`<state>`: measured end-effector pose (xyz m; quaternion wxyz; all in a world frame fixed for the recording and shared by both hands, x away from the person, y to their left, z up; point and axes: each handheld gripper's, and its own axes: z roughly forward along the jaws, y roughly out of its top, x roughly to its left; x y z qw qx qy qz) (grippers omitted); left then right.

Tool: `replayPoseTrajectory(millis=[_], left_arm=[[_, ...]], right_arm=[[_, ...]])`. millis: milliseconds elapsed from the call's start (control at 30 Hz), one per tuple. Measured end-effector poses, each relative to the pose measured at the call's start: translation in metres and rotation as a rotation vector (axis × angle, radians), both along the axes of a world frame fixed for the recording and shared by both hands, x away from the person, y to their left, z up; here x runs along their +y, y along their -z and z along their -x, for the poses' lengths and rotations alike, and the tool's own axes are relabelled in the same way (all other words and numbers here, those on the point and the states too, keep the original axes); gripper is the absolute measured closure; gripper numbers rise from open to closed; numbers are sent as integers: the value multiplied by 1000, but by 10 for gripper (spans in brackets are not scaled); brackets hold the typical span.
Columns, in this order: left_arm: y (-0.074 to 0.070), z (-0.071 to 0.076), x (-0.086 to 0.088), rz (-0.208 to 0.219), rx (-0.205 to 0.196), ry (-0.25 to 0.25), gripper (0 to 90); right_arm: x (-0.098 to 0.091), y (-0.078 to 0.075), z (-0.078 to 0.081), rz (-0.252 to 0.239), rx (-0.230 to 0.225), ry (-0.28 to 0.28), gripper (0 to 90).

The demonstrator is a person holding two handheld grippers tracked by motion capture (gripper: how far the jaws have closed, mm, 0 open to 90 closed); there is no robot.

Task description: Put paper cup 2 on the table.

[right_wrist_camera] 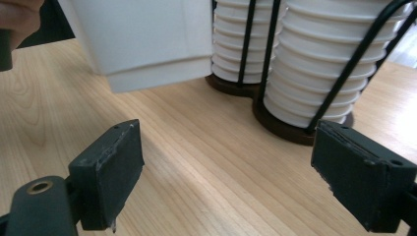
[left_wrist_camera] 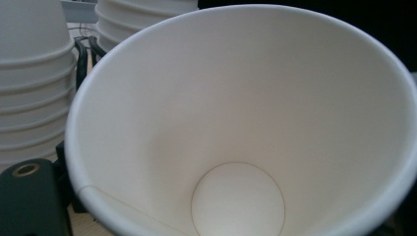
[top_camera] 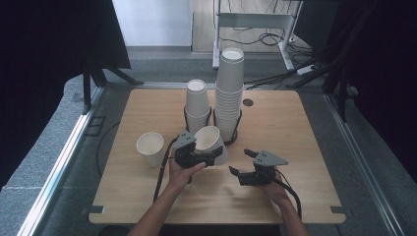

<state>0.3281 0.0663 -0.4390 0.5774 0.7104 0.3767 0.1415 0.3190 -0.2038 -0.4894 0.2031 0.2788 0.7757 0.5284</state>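
Observation:
My left gripper is shut on a white paper cup, holding it tilted just above the wooden table. In the left gripper view the cup's open mouth and inside face the camera, with one black finger at the lower left. My right gripper is open and holds nothing, to the right of the cup. In the right gripper view its jaws stand wide apart over bare wood, and the held cup's base hangs at the upper left.
Two stacks of white cups stand in black wire holders behind the grippers: a short one and a tall one. Both stacks rise close ahead in the right gripper view. A loose cup stands upright at the left.

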Motion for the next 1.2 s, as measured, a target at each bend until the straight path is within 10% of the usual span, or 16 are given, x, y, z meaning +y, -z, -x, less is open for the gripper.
replayPoseTrajectory(millis=[733,1200], left_arm=[[24,2,5,-258,-50,-201,118],[32,-2,10,-338,-6,-276,116]], right_arm=[[-8,5,1,-10,5,37,137],[-10,6,1,-17,9,38,145]])
